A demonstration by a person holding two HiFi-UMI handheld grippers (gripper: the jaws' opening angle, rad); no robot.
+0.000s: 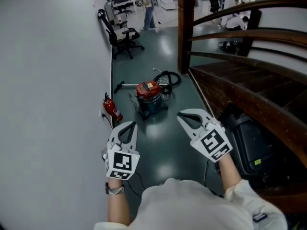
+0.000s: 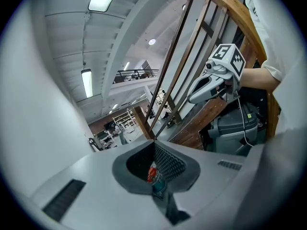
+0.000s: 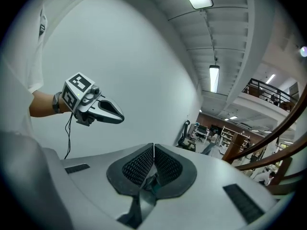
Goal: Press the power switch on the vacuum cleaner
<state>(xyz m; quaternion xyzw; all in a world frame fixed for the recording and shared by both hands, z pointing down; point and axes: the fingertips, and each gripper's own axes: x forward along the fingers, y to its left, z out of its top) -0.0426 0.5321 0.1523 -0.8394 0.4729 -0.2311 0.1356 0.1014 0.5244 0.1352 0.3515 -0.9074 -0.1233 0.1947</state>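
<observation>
The vacuum cleaner (image 1: 150, 97) is standing upright at centre frame, its red lid up and closing the drum, so you are seeing nothing inside. Its hose (image 1: 169, 77) is coiling at its upper right. Bare floor (image 1: 163, 143) is lying between the wall (image 1: 48, 80) on the left and the staircase (image 1: 240, 85) on the right. Below, you are holding the left gripper (image 1: 130, 123) and the right gripper (image 1: 180, 116), both clenched on nothing.

No legible text, brand or number in any view. Vacuum cleaner (image 1: 151, 96): lid label too small to read (yellowish patch only). Left claw (image 1: 130, 124) and right claw (image 1: 181, 115): cube faces carry black-and-white square markers, no characters.
</observation>
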